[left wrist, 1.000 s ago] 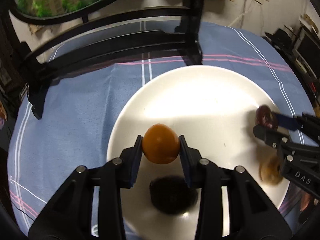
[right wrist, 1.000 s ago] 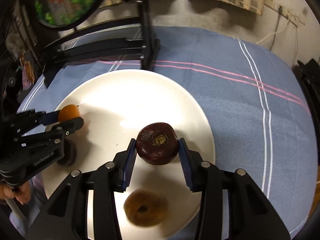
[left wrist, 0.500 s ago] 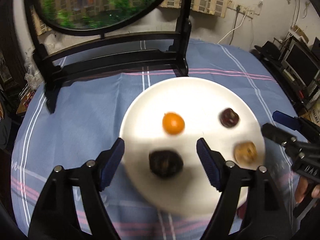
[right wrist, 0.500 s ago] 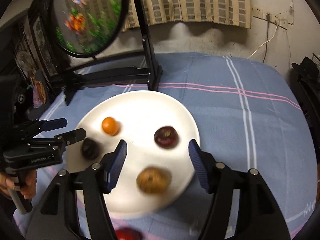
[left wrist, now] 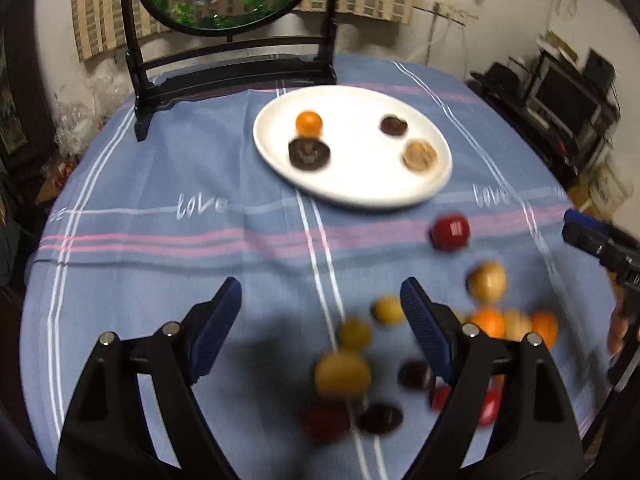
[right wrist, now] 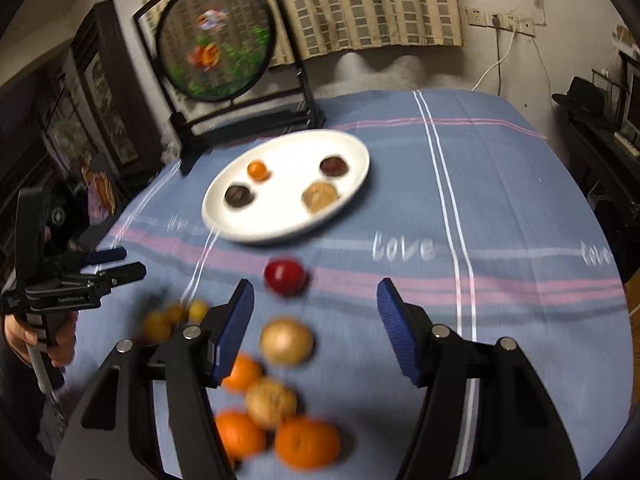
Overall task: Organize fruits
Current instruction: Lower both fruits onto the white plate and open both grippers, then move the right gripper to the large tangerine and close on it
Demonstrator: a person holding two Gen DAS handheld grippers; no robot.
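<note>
Both claws, left [left wrist: 320, 312] and right [right wrist: 316, 312], gape empty above blurred round fruits [right wrist: 286, 340].

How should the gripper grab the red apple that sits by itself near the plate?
Grip the red apple across its round middle, coming down from above with the right gripper, one of the fingers on each side. It sits alone on the tablecloth, apart from the white plate and the other fruit, so both sides look free.

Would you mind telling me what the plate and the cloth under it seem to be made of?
The plate looks like glazed white ceramic: smooth, with a soft sheen, though melamine is possible. The cloth looks like woven fabric, matte blue with pink and white stripes and the word "love", lying in faint folds.
</note>
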